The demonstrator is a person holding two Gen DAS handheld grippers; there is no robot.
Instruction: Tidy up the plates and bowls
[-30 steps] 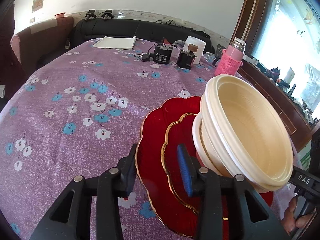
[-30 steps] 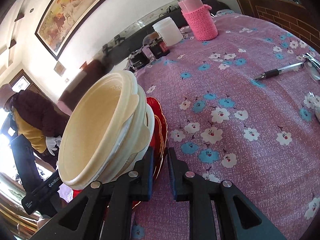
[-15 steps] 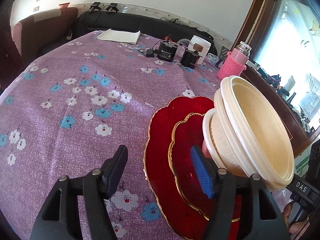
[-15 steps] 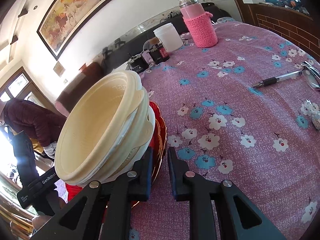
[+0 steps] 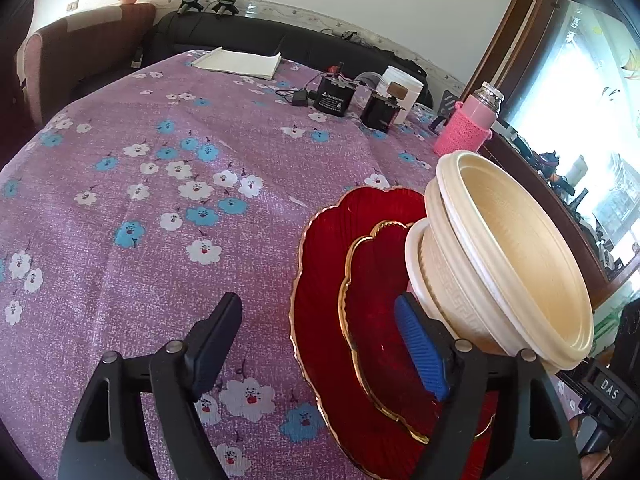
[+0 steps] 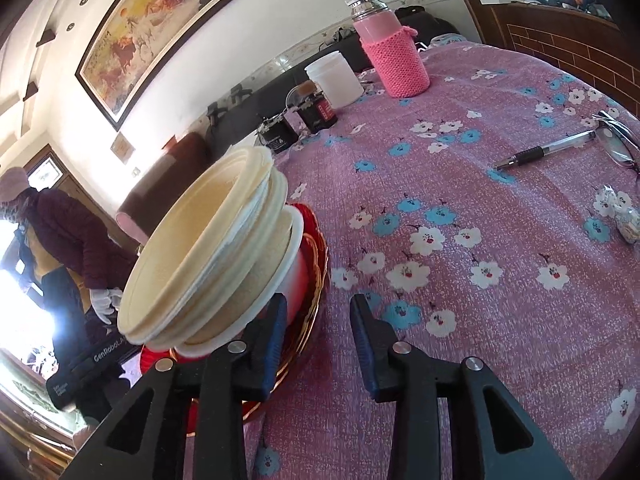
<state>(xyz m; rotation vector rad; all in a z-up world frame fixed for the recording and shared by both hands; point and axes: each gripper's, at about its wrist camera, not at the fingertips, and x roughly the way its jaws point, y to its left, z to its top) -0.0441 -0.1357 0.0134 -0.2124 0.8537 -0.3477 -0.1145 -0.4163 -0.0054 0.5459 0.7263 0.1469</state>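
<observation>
A stack of cream bowls (image 5: 508,264) sits on two nested red plates (image 5: 360,320) on a floral purple tablecloth (image 5: 160,208), at lower right of the left wrist view. The left gripper (image 5: 320,344) gapes wide, holding nothing; its left finger is over bare cloth, its blue-padded right finger overlaps the plates beside the bowls. In the right wrist view the stack fills the lower left, and the right gripper (image 6: 318,340) stands open and empty, its left finger against the plates' rim, its right finger over the cloth.
</observation>
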